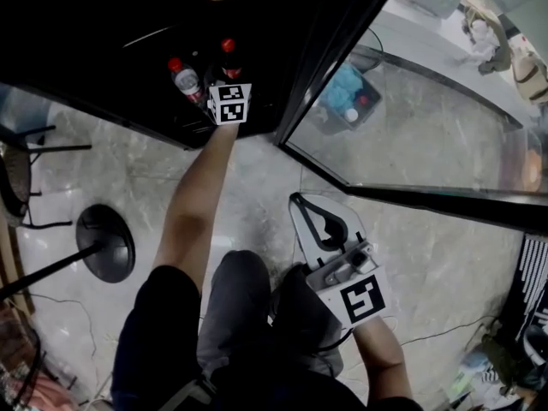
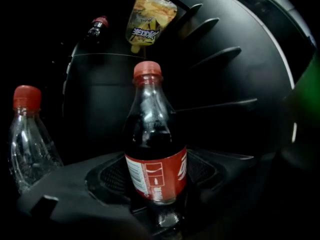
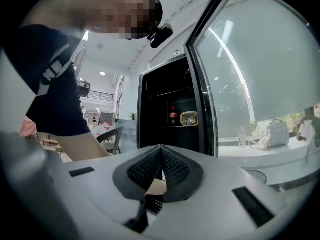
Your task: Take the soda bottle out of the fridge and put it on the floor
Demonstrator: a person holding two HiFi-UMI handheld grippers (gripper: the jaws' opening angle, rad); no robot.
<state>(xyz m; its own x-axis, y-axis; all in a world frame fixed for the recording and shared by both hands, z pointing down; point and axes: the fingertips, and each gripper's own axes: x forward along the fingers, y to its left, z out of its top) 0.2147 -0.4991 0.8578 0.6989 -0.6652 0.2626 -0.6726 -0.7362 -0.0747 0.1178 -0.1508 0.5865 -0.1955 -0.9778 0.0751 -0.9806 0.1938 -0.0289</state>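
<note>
The soda bottle is dark cola with a red cap and red label, and it stands upright in the black fridge. My left gripper is shut on it, one pad on each side of the label. In the head view the left arm reaches into the fridge, and the marker cube sits just below the soda bottle. My right gripper is shut with nothing between its pads. It is held low by the person's knees, outside the fridge, as the white right gripper in the head view.
A clear bottle with a red cap stands left of the soda. On a higher shelf are a second cola bottle and a snack bag. The glass fridge door stands open at right. A round black stand base rests on the marble floor at left.
</note>
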